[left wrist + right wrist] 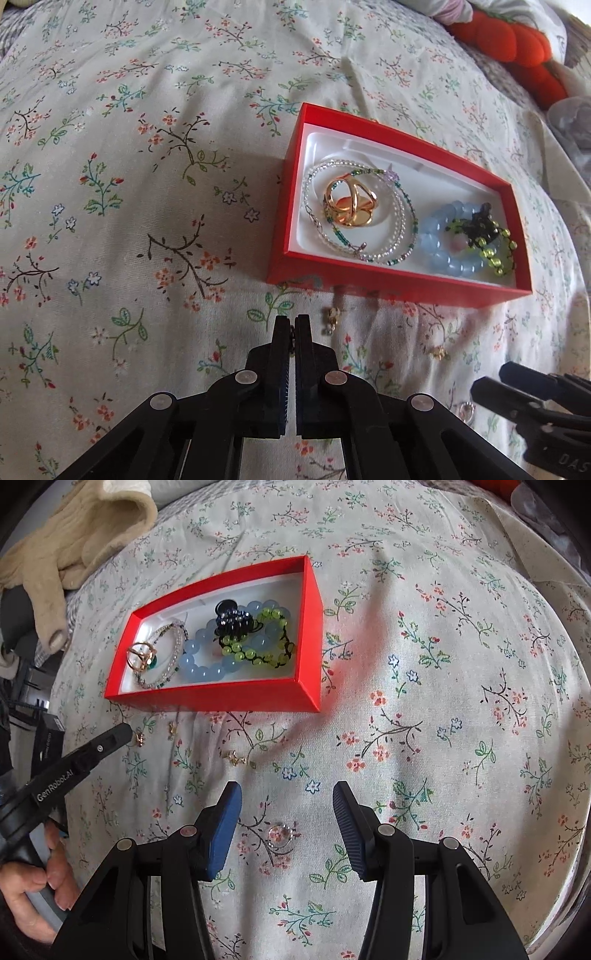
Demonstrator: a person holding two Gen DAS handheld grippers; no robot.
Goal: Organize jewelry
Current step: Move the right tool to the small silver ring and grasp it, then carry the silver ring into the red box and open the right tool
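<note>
A red box (291, 206) (236, 698) with a white lining lies on the floral bedspread. It holds a gold ring (349, 205), a clear bead necklace (402, 236), a blue bead bracelet (439, 254), a green bead bracelet (266, 653) and a black hair claw (232, 622). Small earrings lie on the cloth in front of the box (332, 319) (439, 352) (234, 757) (171, 729). My left gripper (294, 325) (129, 734) is shut, its tip at a small gold piece (139, 739). My right gripper (287, 805) is open above a round ring (279, 833).
A beige glove (74, 542) lies at the bed's far left edge. An orange plush (517, 40) sits at the far right. A clear plastic piece (569, 122) lies next to it. Open bedspread stretches left of the box.
</note>
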